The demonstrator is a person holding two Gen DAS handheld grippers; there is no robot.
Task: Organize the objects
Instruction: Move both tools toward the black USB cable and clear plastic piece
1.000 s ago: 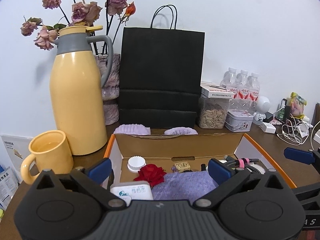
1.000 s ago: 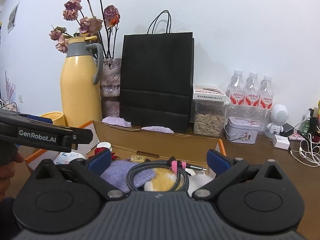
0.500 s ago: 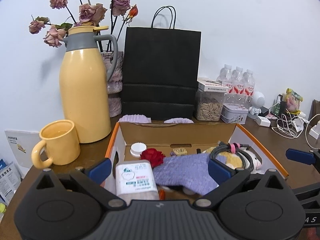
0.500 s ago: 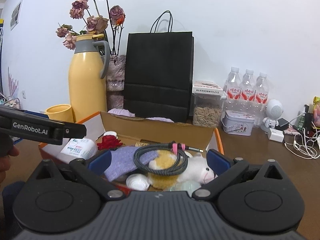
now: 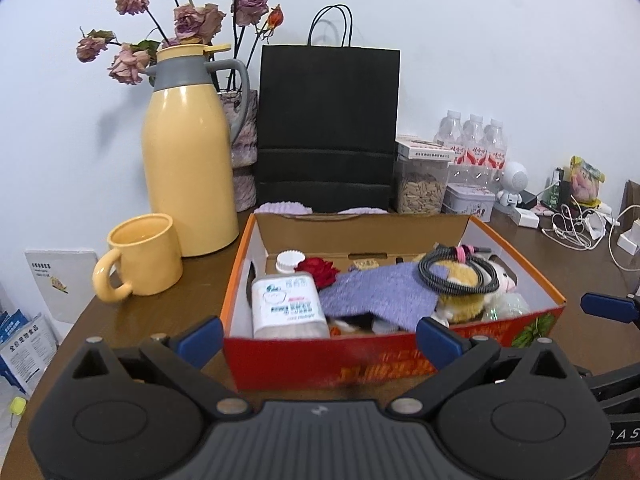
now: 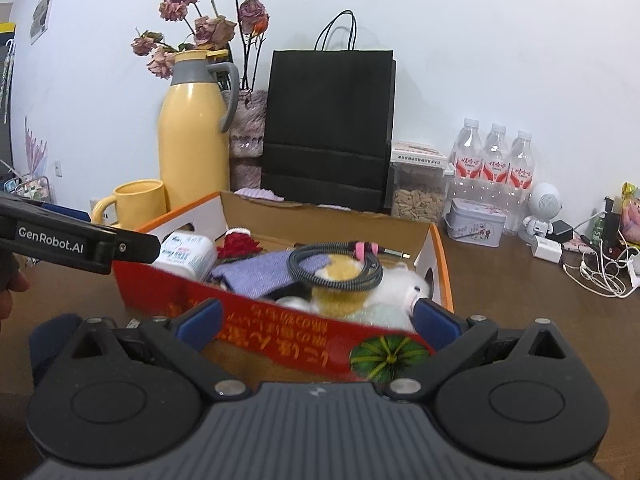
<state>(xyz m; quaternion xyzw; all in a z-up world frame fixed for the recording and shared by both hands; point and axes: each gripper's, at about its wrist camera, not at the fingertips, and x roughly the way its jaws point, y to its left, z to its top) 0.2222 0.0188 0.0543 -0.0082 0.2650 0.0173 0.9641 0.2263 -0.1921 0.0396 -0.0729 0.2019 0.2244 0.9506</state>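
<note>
Box (image 5: 516,258) open above; thermos (image 5: 188,168) and bag (image 5: 328,128) crowd behind.

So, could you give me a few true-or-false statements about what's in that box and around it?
1. A coiled black braided cable lies on top of the yellow-and-white plush toy. True.
2. The open red-and-orange cardboard box is empty. False: it also holds a purple knitted cloth, a white plastic bottle and a red fabric rose.
3. The yellow ceramic mug stands inside the box. False: it stands on the brown table, beside the tall yellow thermos jug.
4. Both tongs, left and right, are open and hold nothing. True.
</note>
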